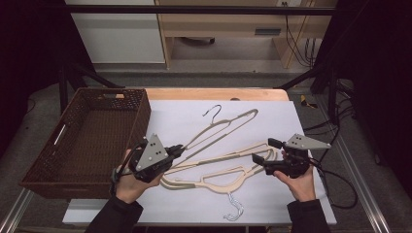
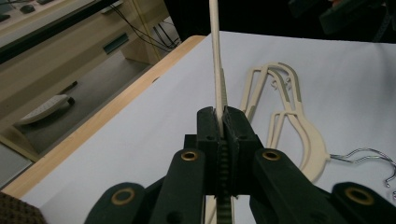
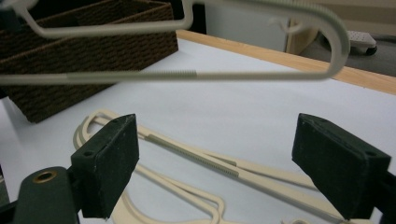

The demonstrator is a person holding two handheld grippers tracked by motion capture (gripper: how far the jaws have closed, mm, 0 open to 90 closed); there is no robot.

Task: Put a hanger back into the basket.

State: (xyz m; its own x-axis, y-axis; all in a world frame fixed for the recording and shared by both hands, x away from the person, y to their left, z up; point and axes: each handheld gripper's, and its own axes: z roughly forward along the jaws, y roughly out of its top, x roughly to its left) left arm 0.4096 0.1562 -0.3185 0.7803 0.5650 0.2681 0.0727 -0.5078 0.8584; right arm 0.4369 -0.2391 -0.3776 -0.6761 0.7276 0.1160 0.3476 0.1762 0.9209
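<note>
A: Where is your left gripper [image 1: 176, 150], and what do its jaws do?

B: In the high view it sits at about 8 o'clock on the white sheet [image 1: 272, 194], just beside the wicker basket [image 1: 46, 165]. Its jaws are clamped on the lower bar of the raised hanger [image 1: 223, 127]. In the left gripper view the ribbed cream bar runs straight up from between the closed pads.

A: How does that raised hanger lie?

B: It slants from your left gripper toward 1 o'clock, its metal hook [image 1: 213, 112] near the far middle of the sheet. In the right gripper view it crosses the top of the picture, clear of the sheet, in front of the basket.

A: And your right gripper [image 1: 265, 154]?

B: It rests at about 4 o'clock on the sheet, pointing toward 9 o'clock. Its jaws stand wide apart with nothing between the pads.

A: What lies under them?

B: Two more cream hangers [image 1: 214, 170] lie flat on the sheet, overlapping, between your two grippers. One wire hook [image 1: 235, 209] points toward 6 o'clock, near the front edge of the sheet.

A: And the desk [image 1: 214, 94]?

B: Its wooden edge shows beyond the sheet at 12 o'clock.
</note>
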